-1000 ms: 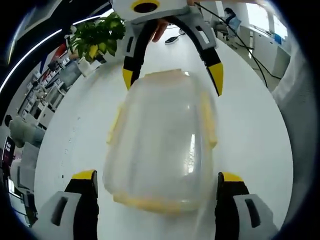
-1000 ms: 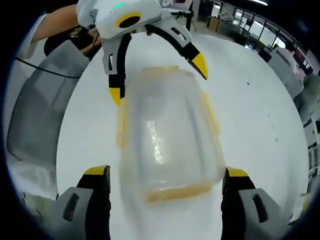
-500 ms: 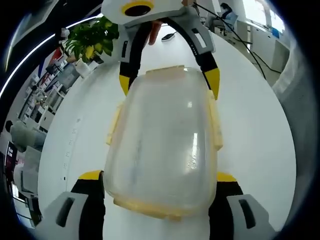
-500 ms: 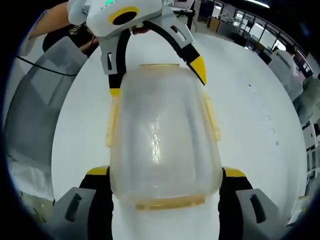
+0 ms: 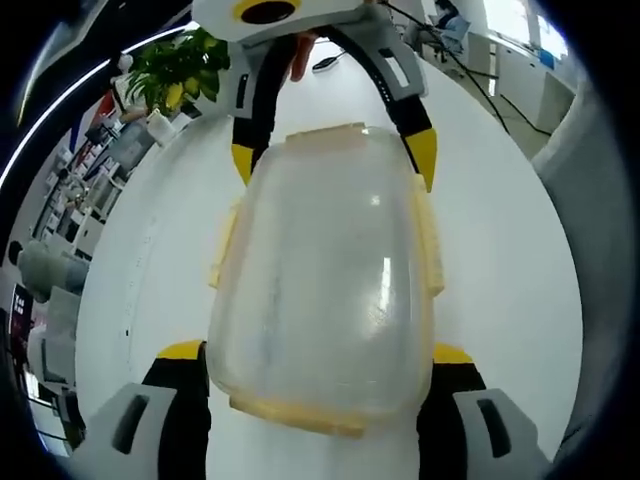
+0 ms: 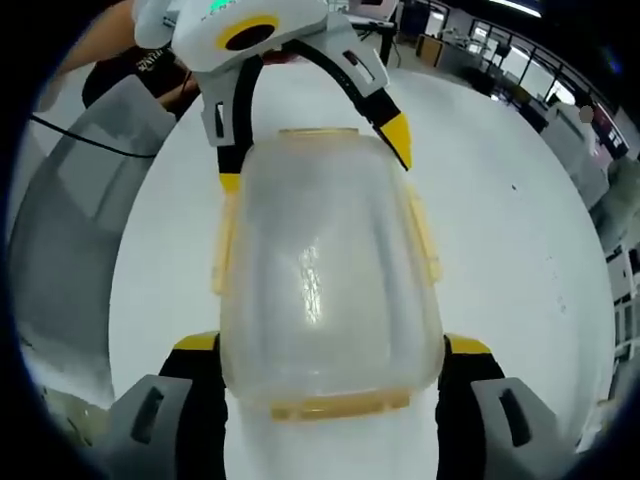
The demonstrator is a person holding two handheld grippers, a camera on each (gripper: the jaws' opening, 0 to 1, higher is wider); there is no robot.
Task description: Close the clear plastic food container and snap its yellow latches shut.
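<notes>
Looking along the left gripper (image 5: 320, 360), we see its jaws spread to either side of the near end of the clear plastic food container (image 5: 325, 270), which rests lid-on upon the white table (image 5: 500, 230), with the right gripper (image 5: 330, 160) straddling its far end; a potted plant (image 5: 180, 70) stands beyond. From the right gripper (image 6: 330, 350) we record the mirror case: jaws spread about the near end of the container (image 6: 325, 270), yellow latches (image 6: 425, 240) along its sides, left gripper (image 6: 310, 150) at the far end.
</notes>
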